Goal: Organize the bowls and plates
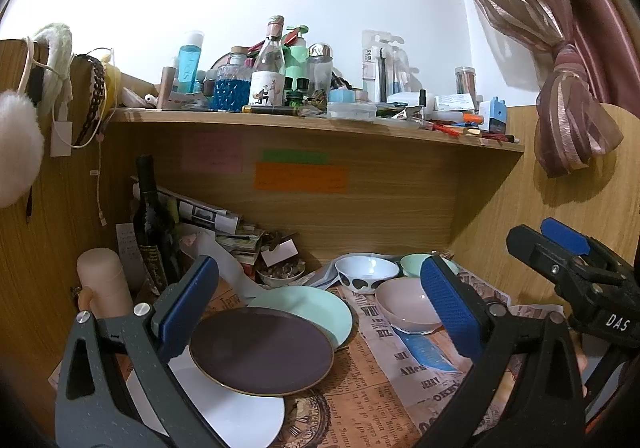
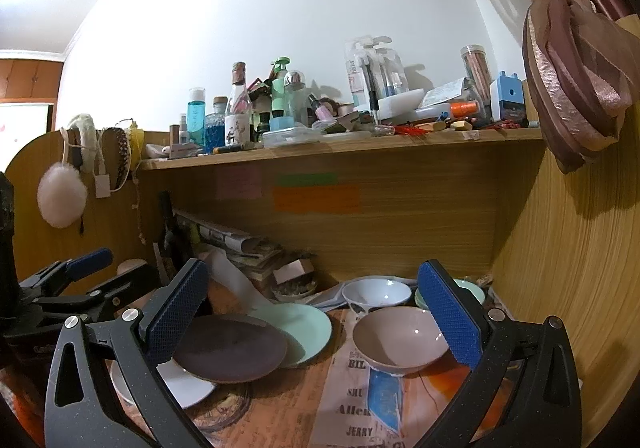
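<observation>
Plates: dark on white, mint behind, counter left | bowls: pink, spotted, mint, counter right | left gripper released, empty | right gripper released, empty

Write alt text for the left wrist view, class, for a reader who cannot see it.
The open left hand-held gripper hovers over a dark plate that overlaps a white plate and a mint plate on a newspaper-covered desk. Behind and to the right sit a pink bowl, a spotted white bowl and a mint bowl, beneath a cluttered shelf.
</observation>
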Demonstrator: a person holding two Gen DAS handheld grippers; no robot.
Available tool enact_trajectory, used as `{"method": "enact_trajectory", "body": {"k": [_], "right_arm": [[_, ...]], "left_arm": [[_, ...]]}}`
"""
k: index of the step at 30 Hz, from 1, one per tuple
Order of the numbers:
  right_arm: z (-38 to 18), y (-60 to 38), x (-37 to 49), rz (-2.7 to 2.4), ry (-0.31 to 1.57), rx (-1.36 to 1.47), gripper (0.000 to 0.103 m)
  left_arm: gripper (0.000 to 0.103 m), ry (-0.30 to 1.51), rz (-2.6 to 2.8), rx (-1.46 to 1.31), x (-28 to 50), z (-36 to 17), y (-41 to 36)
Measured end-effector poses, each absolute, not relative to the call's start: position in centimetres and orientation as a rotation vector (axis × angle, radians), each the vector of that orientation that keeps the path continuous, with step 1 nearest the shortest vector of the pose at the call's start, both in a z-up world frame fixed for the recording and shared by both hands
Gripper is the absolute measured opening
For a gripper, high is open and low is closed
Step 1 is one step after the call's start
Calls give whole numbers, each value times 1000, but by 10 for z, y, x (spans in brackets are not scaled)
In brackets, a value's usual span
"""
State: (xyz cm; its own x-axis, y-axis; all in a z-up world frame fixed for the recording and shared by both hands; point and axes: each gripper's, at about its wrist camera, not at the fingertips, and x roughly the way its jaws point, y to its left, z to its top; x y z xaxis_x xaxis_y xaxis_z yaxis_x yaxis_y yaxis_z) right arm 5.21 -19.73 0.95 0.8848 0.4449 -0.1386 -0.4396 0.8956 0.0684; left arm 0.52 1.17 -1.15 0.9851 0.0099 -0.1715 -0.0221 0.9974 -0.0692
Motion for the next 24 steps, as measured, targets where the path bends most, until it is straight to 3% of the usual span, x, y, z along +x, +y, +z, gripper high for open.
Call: {"method": "enact_trajectory", "body": {"k": [7,21,24], "right_arm": [[-2,-192,72,467,210,56,103],[-53,-159,137,505,420,-10,103],[-64,-151,149,506,458,-41,97]], "left_arm": [[103,202,42,-46,17,-20,17],[101,442,73,-112,78,-66,88],[87,496,100,-119,91,-76,105]]}}
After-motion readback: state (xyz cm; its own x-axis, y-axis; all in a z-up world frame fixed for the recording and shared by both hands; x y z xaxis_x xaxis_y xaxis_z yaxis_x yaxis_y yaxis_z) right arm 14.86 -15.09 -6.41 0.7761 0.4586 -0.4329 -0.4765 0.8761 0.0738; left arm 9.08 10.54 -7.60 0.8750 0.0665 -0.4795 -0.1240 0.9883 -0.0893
